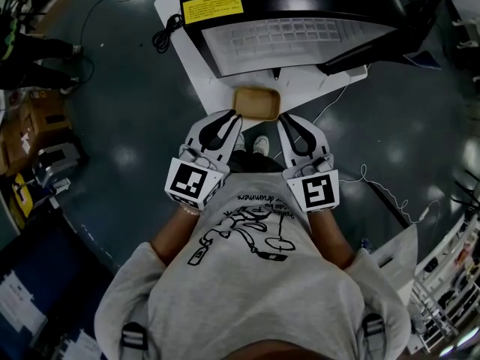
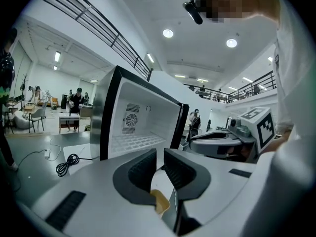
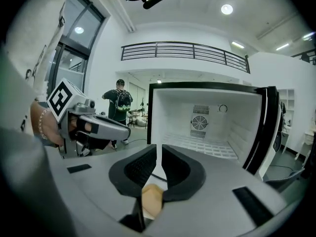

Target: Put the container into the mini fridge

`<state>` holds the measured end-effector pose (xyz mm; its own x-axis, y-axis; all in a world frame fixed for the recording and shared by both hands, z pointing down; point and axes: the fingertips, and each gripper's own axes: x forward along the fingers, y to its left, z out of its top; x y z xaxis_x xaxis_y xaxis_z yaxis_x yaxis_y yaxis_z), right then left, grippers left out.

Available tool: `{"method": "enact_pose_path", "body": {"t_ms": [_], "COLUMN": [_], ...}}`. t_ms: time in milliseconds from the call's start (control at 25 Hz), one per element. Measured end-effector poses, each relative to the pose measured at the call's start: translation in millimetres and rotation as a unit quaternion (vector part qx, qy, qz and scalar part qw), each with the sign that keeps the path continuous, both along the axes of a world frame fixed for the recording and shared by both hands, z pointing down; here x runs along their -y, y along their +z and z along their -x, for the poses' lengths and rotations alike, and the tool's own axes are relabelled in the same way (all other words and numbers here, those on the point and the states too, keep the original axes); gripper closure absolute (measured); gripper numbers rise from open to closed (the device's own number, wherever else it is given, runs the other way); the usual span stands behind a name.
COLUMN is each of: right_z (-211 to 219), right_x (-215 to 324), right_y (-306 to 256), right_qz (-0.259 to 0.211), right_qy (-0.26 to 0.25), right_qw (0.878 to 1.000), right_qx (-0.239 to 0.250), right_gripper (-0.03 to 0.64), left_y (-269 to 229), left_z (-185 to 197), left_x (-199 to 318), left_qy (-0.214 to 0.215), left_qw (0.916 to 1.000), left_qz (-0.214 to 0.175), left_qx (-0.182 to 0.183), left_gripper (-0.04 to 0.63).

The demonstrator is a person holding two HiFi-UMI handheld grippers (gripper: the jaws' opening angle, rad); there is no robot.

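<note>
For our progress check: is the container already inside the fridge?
No, the container lies outside, in front of the open fridge.

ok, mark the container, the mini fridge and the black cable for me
container (image 1: 256,102): head view, centre of its tan top.
mini fridge (image 3: 232,117): right gripper view, white back wall inside.
black cable (image 1: 163,37): head view, coiled bundle.

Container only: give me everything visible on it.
The container is a shallow tan tray, rectangular with rounded corners, open-topped, seemingly empty, material unclear. It sits level over the near edge of the white platform, just outside the open mini fridge. The left gripper and right gripper meet its two near corners; whether they hold it, or it rests down, can't be told.
</note>
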<state>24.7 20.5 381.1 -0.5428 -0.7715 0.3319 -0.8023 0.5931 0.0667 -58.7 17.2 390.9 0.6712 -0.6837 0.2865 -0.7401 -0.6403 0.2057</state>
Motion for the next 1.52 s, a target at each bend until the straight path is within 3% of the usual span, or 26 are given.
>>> {"method": "enact_pose_path", "body": {"t_ms": [560,1520], "right_z": [-19,-45], "right_x": [3,17], "right_y": [61,156], "right_qz": [0.079,0.146], "right_qy": [0.02,0.043], "right_qw": [0.997,0.988], "right_qx": [-0.017,-0.023], "right_gripper": [0.541,0.508], "left_y": [59,150], "left_z": [-9,-6], "left_x": [5,15], "left_qy": [0.008,0.001], "left_qw": [0.9985,0.993], "left_qz": [0.049,0.107], "left_qx": [0.024,0.05], "left_gripper": [0.513,0.464]}}
